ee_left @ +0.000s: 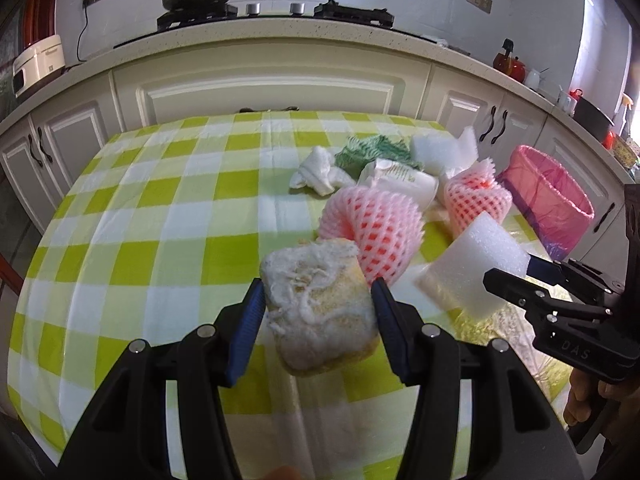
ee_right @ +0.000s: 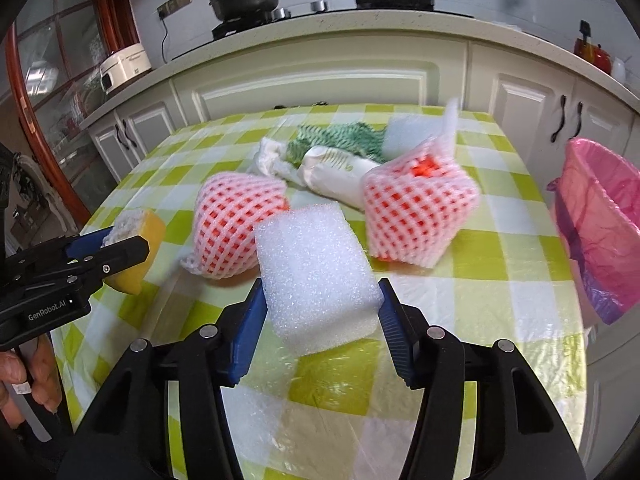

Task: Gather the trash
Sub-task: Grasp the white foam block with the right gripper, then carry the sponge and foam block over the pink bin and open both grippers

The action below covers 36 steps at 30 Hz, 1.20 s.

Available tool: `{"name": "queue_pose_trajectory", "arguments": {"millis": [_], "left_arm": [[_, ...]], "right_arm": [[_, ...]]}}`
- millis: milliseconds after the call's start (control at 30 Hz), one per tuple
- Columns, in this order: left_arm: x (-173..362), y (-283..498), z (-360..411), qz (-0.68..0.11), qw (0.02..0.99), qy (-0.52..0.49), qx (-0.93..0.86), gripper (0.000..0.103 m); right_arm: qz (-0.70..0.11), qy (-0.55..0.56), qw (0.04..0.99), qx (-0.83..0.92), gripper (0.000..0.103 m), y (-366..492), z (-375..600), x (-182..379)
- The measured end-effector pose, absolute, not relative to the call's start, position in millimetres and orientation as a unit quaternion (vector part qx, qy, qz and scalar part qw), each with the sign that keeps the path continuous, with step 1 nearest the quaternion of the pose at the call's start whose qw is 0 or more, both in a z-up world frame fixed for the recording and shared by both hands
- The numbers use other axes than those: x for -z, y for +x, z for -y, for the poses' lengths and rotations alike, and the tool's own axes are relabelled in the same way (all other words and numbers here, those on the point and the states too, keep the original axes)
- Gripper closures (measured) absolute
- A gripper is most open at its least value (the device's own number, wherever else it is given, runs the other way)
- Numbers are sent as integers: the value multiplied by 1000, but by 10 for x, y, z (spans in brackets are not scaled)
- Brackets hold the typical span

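My left gripper [ee_left: 318,286] is shut on a yellow sponge [ee_left: 320,312] with a frayed white top and holds it above the checked tablecloth [ee_left: 160,216]. In the right wrist view that sponge [ee_right: 150,236] shows at the left in the left gripper [ee_right: 120,246]. My right gripper [ee_right: 320,284] is shut on a white foam block [ee_right: 316,268], both blue pads against its sides. The left wrist view shows the same block [ee_left: 476,264] in the right gripper [ee_left: 516,276]. A pink-lined bin [ee_right: 600,220] stands off the table's right edge.
Two pink foam fruit nets [ee_right: 236,224] [ee_right: 416,216] lie behind the held block. Farther back are a paper-wrapped roll [ee_right: 340,172], a green net [ee_right: 340,136], crumpled tissue [ee_left: 320,170] and more white foam [ee_left: 436,148]. White cabinets [ee_left: 260,88] and a stove counter stand beyond.
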<state>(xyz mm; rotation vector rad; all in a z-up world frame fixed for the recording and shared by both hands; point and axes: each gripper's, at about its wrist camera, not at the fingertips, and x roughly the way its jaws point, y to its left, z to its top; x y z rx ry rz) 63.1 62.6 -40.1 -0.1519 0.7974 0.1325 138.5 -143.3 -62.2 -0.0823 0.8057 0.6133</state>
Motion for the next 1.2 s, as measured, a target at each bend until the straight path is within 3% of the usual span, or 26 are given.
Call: {"name": "queue_pose_trajectory", "arguments": {"millis": [567, 1200], "left_arm": [[-159, 1255, 295, -337, 940, -28, 49, 50], [-715, 2946, 2097, -291, 927, -24, 234, 49]], "right_arm": [[-335, 14, 927, -170, 50, 1686, 2767, 96], [-301, 74, 950, -29, 50, 2670, 4395, -201]]}}
